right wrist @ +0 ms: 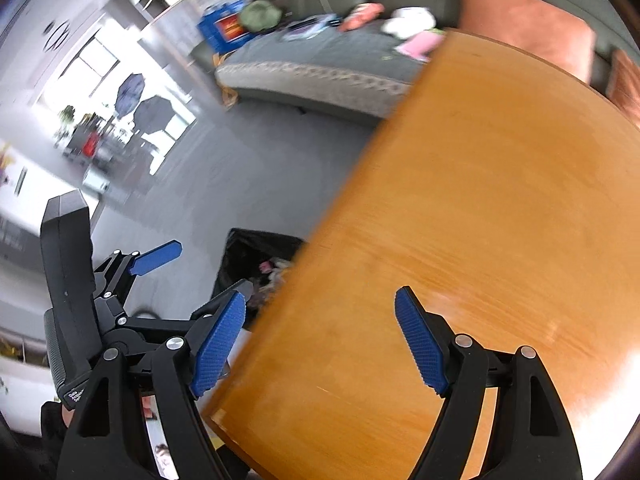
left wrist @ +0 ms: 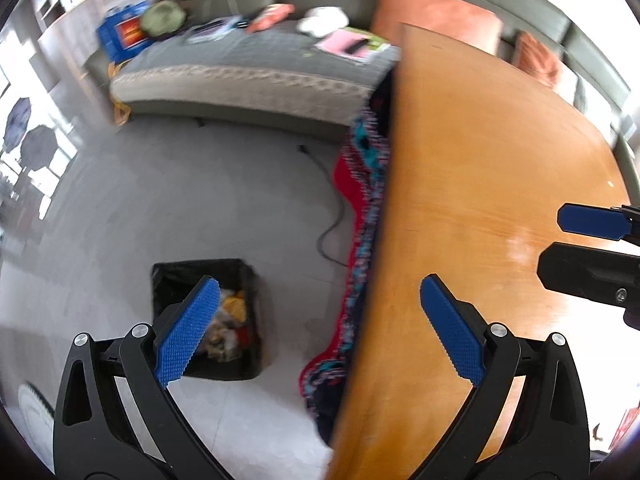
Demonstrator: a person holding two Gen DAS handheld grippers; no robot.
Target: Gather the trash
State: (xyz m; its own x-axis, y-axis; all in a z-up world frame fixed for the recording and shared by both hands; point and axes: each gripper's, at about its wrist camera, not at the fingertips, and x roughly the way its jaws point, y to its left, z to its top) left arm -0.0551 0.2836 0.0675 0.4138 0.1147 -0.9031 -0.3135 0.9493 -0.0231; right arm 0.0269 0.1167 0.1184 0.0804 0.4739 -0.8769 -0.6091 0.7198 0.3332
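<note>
A black bin (left wrist: 248, 280) lined with a black bag stands on the grey floor left of the wooden table (left wrist: 480, 200). It holds several pieces of crumpled trash (left wrist: 230, 328). My left gripper (left wrist: 320, 316) is open and empty, straddling the table's left edge above the bin. My right gripper (right wrist: 320, 340) is open and empty over the table (right wrist: 480, 220), near its left edge. The bin shows in the right wrist view (right wrist: 256, 252), partly hidden by the table. The left gripper also shows there (right wrist: 192, 276). The right gripper's fingers (left wrist: 588, 222) enter the left wrist view at the right edge.
A grey sofa (left wrist: 248, 68) with loose items and orange cushions (left wrist: 432, 12) stands beyond the table. A red and blue patterned rug (left wrist: 360, 208) lies under the table's edge. A dark cable (left wrist: 332, 224) runs across the floor. A blue box (left wrist: 120, 36) sits by the sofa's left end.
</note>
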